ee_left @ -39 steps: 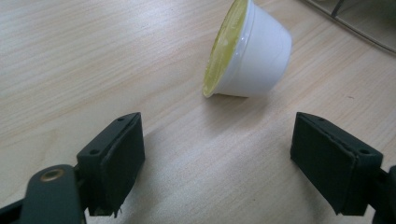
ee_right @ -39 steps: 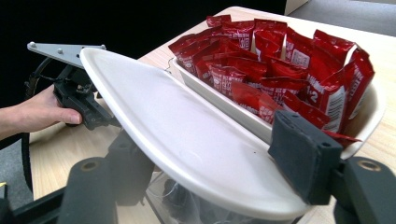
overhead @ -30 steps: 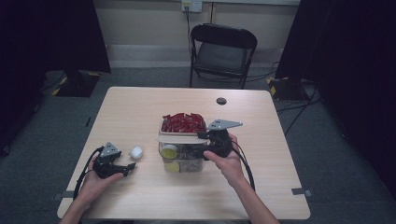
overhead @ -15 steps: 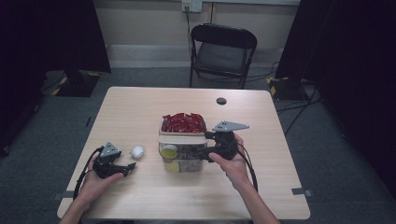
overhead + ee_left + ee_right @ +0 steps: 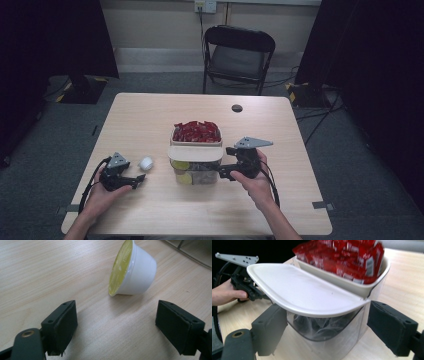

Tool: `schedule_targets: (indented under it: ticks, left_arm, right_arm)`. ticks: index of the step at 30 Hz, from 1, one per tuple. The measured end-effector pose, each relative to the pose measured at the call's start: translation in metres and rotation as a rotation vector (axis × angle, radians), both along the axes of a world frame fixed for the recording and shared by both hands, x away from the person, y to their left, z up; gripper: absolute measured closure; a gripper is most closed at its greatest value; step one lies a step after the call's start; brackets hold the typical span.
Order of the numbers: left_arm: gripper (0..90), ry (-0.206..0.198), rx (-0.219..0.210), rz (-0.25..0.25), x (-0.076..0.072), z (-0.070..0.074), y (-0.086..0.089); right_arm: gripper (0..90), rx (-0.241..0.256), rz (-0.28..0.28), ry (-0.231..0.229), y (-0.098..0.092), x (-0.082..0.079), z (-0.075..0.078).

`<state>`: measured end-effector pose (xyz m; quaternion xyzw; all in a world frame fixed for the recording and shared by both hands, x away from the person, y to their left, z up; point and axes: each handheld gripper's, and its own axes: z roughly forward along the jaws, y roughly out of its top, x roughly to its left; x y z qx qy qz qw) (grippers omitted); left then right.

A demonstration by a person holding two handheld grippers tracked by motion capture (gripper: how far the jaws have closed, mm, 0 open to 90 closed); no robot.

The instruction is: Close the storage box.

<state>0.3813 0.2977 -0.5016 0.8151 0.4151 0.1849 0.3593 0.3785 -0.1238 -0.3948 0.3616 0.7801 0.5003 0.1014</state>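
Note:
A small white pod (image 5: 146, 162) with a yellow foil lid (image 5: 120, 267) lies on its side on the wooden table (image 5: 150, 120). My left gripper (image 5: 137, 179) is open just short of the pod (image 5: 136, 271), which rests beyond its jaws. A clear container (image 5: 196, 167) with a white flap lid (image 5: 299, 288) stands mid-table, with a top tray of red sachets (image 5: 196, 131) and pods inside its lower part. My right gripper (image 5: 225, 172) is open at the container's right side, its jaws either side of the clear front (image 5: 329, 335).
A small black disc (image 5: 237, 108) lies near the table's far edge. A black folding chair (image 5: 236, 55) stands behind the table. The left hand and its gripper (image 5: 244, 285) appear beyond the container in the right gripper view.
My right gripper has drawn back to the right from over the container's lid and lowered beside it. The left gripper and the pod have barely moved.

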Motion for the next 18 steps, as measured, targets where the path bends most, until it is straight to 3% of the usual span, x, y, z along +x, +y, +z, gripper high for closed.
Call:
schedule_targets:
  ticks: [18]
  left_arm:
    - [17.3,0.000,0.000,0.000,0.000,0.000,0.000]
  right_arm:
    - [16.2,-0.034,0.025,0.039,0.008,-0.005,-0.024]
